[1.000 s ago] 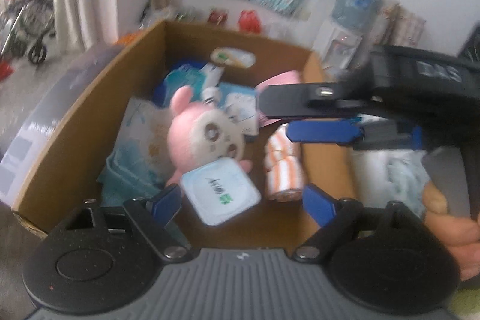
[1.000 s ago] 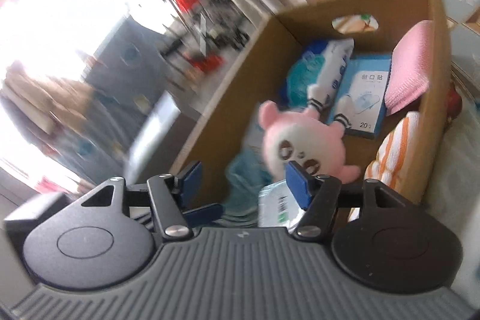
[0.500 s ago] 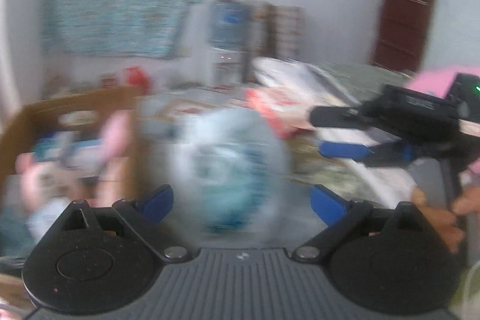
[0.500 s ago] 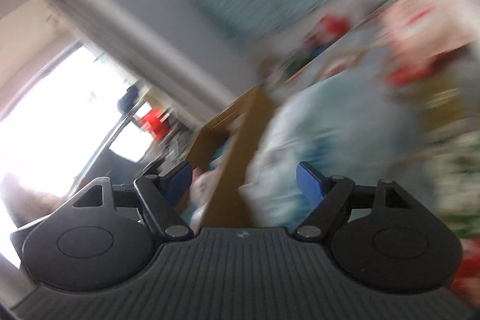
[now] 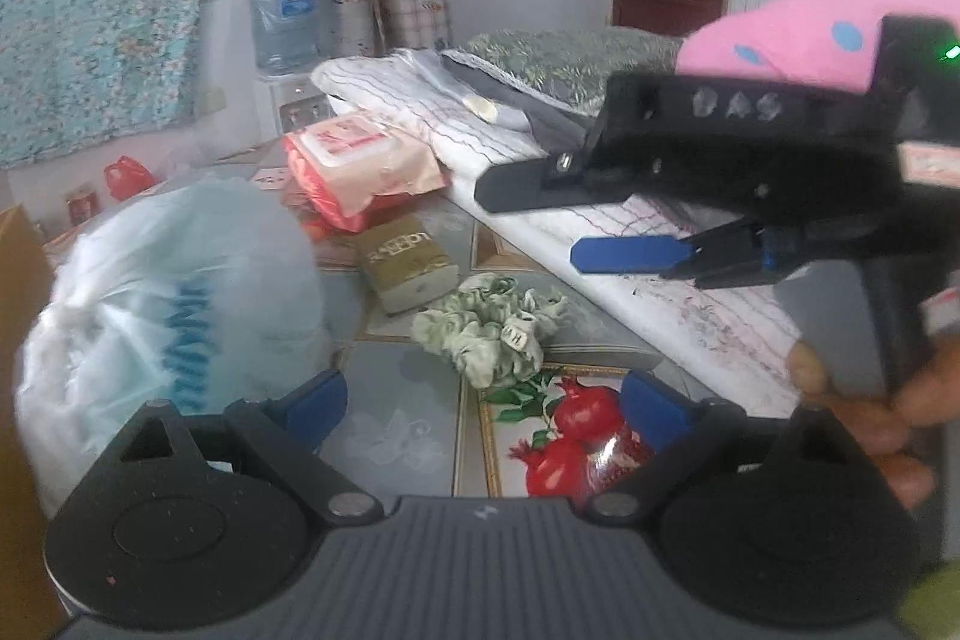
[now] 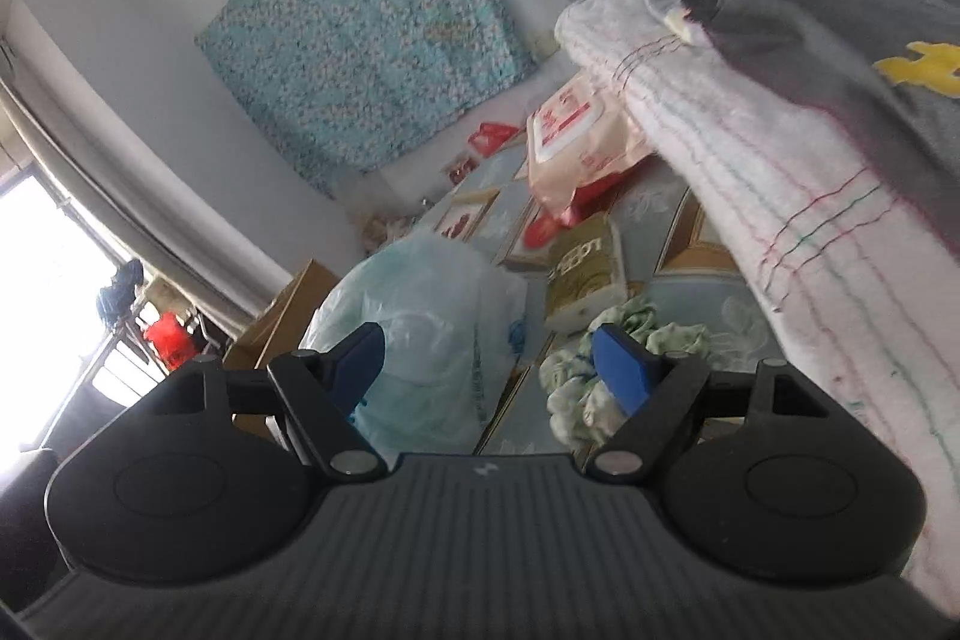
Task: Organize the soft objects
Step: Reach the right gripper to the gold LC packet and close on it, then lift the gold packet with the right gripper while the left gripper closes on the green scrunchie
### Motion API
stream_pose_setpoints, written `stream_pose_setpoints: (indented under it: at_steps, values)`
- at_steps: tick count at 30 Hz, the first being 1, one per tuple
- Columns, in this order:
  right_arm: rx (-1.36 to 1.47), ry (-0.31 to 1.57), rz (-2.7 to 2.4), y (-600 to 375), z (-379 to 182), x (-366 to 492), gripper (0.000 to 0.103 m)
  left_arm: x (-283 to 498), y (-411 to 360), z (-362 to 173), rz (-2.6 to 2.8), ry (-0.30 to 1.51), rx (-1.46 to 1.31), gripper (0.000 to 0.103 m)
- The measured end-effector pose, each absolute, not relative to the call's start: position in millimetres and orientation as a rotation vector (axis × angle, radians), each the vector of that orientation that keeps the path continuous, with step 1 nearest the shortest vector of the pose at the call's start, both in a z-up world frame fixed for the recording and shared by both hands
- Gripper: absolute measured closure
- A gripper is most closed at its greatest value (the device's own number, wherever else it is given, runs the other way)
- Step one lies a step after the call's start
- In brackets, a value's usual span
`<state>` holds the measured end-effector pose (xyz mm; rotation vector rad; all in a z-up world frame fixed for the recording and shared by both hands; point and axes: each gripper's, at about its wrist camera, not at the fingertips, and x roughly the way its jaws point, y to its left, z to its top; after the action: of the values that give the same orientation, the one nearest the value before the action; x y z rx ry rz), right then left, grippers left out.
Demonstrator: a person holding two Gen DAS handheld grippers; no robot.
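Both grippers have swung away from the cardboard box [image 6: 282, 316], which now sits off to their left, and face the loose items on the patterned floor. The left gripper [image 5: 480, 400] is spread wide and empty; the right gripper [image 5: 564, 220] is also parted, pinching nothing. Just ahead lies the green scrunchie [image 5: 492, 334], probably the next pick, with the plastic bag [image 5: 174, 304] to its left.

The left hand-held gripper [image 5: 483, 412] has a ribbed grey body, two black round housings, silver screws and blue pads. The right hand-held gripper [image 5: 540, 220], black, bears pale letters, a green light; sleeve [image 5: 798, 28] pink, blue-dotted.
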<state>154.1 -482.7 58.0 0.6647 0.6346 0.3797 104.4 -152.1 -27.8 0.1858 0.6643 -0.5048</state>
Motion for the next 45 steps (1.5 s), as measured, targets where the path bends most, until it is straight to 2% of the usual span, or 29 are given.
stream_pose_setpoints:
  at_steps: [7, 12, 14, 16, 22, 25, 33, 37, 39, 40, 45]
  values:
    - [0.672, 0.622, 0.387, -496.8, 73.5, 177.0, 0.025, 134.1, -178.3, -44.3, -0.508, 0.669, 0.198, 0.004]
    - [0.592, 0.692, 0.426, -481.0, 83.1, 220.9, 0.017, 153.2, -193.4, -55.5, -0.518, 0.666, 0.196, 0.006]
    - [0.552, 0.735, 0.398, -475.1, 81.9, 237.8, 0.017, 160.6, -198.1, -61.2, -0.511, 0.677, 0.201, 0.014]
    - [0.527, 0.787, 0.372, -470.4, 77.6, 254.8, 0.017, 165.0, -200.0, -65.6, -0.511, 0.697, 0.211, 0.029]
    - [0.441, 0.910, 0.355, -450.7, 61.3, 294.6, 0.017, 174.4, -186.4, -77.6, -0.461, 0.766, 0.172, 0.056]
    - [0.398, 0.969, 0.345, -437.7, 50.0, 314.9, 0.017, 171.3, -176.4, -76.9, -0.452, 0.774, 0.145, 0.062]
    - [0.239, 1.089, 0.311, -398.3, 24.6, 353.2, 0.025, 149.1, -155.4, -73.8, -0.448, 0.794, 0.113, 0.064]
    - [0.144, 1.086, 0.306, -383.2, 18.1, 354.1, 0.029, 140.7, -146.1, -73.4, -0.448, 0.801, 0.096, 0.064]
    - [0.086, 1.074, 0.288, -379.2, 18.3, 351.5, 0.045, 137.6, -144.4, -73.0, -0.449, 0.801, 0.101, 0.064]
    - [0.063, 1.066, 0.284, -378.9, 18.4, 349.6, 0.049, 135.6, -143.2, -72.8, -0.448, 0.801, 0.105, 0.064]
    - [0.074, 1.040, 0.302, -395.9, 19.4, 335.6, 0.051, 126.1, -137.1, -71.6, -0.446, 0.805, 0.118, 0.064]
